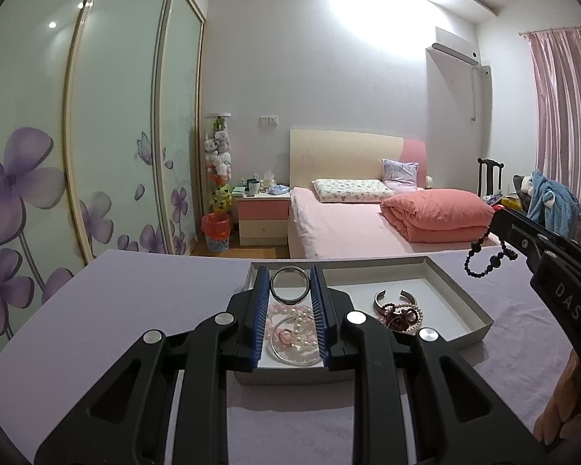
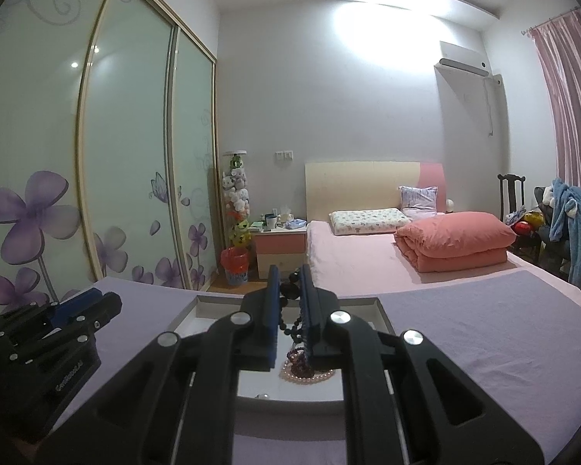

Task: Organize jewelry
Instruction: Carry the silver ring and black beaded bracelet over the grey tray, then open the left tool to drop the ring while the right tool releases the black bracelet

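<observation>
You are working at a table draped in a lavender cloth [image 1: 135, 310], with the shallow grey-walled, white-floored cardboard tray [image 1: 461, 290] sitting on it in front of both tools. The tray is already partly filled: on its left side lies a heap of pale pink and white pearl bead strands with a thin silver hoop [image 1: 294, 333], and on its right side an open silver metal cuff [image 1: 397, 298] rests against a tangle of dark red beads [image 1: 403, 316].

Your left gripper [image 1: 290, 290] is clamped on a dark, round metal bangle [image 1: 290, 285], pinched by its two sides between the blue pads and held upright above the pearl heap on the left side of the tray. Your right gripper [image 2: 288, 290] is closed on a string of black round beads [image 2: 290, 290]; in the left wrist view the strand [image 1: 484, 255] dangles in a loop from its tip, in the air over the tray's far right corner.

So you appear to be in the carry-and-place step, with both pieces over the tray and neither yet set down. The next move probably calls for lowering each piece close to the tray floor before you let go. Lower the bangle flat so it does not roll, and let the bead loop settle fully inside the wall rather than drape over it.
</observation>
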Demonstrator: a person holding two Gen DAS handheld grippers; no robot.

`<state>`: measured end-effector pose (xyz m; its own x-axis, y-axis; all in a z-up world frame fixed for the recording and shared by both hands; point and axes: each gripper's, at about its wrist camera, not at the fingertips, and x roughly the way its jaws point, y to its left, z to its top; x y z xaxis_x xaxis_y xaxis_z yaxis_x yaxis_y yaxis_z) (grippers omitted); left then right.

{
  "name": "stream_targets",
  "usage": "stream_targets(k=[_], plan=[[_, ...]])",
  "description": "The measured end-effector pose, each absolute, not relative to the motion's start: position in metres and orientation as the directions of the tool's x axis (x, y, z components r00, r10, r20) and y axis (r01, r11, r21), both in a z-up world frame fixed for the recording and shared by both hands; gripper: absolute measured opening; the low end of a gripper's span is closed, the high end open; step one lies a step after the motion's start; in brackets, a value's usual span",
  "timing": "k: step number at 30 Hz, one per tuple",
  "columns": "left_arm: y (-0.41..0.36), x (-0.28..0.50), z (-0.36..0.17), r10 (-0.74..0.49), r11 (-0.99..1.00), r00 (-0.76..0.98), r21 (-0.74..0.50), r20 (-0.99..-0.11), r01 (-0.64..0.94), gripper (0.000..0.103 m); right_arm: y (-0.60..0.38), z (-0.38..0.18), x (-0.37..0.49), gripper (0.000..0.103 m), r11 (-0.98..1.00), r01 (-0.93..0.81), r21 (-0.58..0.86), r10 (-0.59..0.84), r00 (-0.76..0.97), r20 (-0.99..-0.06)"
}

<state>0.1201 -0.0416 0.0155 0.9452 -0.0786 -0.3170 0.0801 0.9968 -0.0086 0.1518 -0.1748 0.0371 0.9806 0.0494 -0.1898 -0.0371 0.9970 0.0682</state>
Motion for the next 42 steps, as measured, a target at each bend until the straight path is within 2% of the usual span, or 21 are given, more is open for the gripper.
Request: stream_targets(k=[14,31,33,35,36,42], plan=[[-0.040,0.152,0.012,-0.124,0.992,0.926,-0.042,-0.357,0.117,0.023,-0.176,0.035,0.178,0.011,0.997,-0.034,0.065,0.047,0.976,-0.213],[-0.051,0.211,-0.020,-0.184,0.983,0.855,-0.077,-0.484,0.168,0.023,-0.186,-0.003,0.270,0.011,0.986,-0.046,0.158,0.106,0.913,-0.394],[-0.048,0.214,-0.023,-0.194,0.981,0.846,-0.092,-0.496,0.171,0.024,-0.187,-0.008,0.277,0.015,0.983,-0.054,0.176,0.125,0.898,-0.422],[-0.042,0.214,-0.023,-0.202,0.979,0.842,-0.109,-0.501,0.170,0.037,-0.190,-0.010,0.278,0.050,0.980,-0.050,0.193,0.130,0.894,-0.428],[-0.038,0.213,-0.021,-0.202,0.979,0.844,-0.116,-0.497,0.165,0.040,-0.193,-0.010,0.274,0.053,0.979,-0.042,0.197,0.123,0.900,-0.418],[-0.009,0.200,-0.010,-0.200,0.976,0.858,-0.176,-0.473,0.130,0.042,-0.211,-0.004,0.254,0.053,0.972,-0.004,0.235,0.104,0.904,-0.414]])
